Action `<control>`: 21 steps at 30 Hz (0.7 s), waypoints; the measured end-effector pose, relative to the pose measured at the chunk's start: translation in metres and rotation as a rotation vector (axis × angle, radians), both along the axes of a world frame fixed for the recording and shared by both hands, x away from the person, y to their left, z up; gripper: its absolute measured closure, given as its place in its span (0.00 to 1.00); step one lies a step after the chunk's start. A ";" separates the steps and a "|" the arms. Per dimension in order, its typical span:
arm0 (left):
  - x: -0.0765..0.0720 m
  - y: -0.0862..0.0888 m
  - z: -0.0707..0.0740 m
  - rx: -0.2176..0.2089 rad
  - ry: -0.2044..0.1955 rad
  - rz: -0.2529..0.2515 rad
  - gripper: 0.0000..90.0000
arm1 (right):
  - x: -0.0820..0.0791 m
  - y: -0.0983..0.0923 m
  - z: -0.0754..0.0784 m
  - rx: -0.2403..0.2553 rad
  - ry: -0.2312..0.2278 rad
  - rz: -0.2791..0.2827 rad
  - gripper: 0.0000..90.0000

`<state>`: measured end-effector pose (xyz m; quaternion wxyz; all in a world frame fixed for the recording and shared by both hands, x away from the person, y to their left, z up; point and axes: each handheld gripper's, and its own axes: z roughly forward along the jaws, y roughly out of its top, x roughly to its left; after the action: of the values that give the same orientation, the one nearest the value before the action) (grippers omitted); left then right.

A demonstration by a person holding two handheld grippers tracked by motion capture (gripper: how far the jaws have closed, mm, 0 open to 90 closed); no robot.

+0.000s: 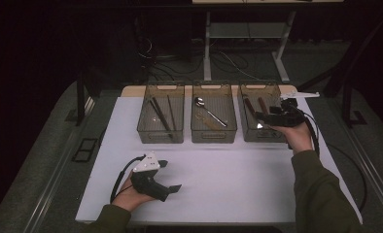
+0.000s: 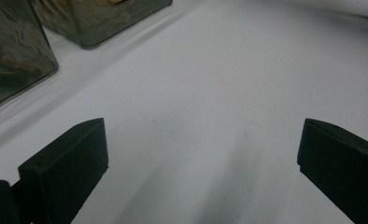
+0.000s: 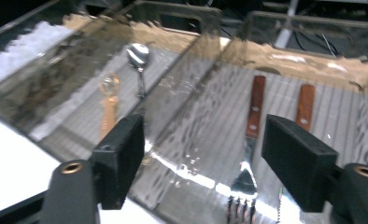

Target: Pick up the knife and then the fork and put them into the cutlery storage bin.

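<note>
Right black two-jaw gripper (image 1: 262, 116), at the right of the high view, hovers over the right-hand smoky see-through plastic bin (image 1: 276, 137), jaws spread wide w/ nothing between the pads. In the right gripper view a wooden-handled steel fork (image 3: 250, 154) lies flat on the bin floor, lower centre of frame, tines toward the bottom edge, visible in the gap between the jaws but not touched. A 2nd wooden-handled utensil (image 3: 305, 106) lies beside it, upper right. Centre bin (image 1: 214, 136) holds a steel spoon (image 3: 138, 58) & an amber-handled utensil (image 3: 108, 109). Left black two-jaw gripper (image 1: 170, 175), lower left of the high view, rests on the white tabletop (image 1: 238, 179), jaws wide apart, empty.
</note>
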<state>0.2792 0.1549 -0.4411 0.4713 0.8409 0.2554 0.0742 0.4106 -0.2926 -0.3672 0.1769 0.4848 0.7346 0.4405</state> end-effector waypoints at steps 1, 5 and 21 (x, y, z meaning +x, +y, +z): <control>0.001 0.001 0.000 -0.002 0.000 0.001 0.01 | -0.003 0.001 0.001 -0.003 -0.007 0.005 0.29; 0.002 0.001 0.000 -0.013 0.003 0.014 0.00 | -0.015 0.004 0.004 0.004 -0.031 0.028 0.21; -0.004 0.002 0.001 -0.021 0.012 0.011 0.00 | -0.067 0.016 -0.019 -0.005 -0.073 0.127 0.19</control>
<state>0.2752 0.1567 -0.4401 0.4782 0.8350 0.2634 0.0690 0.3438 -0.2762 -0.3865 0.1764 0.4203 0.7580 0.4667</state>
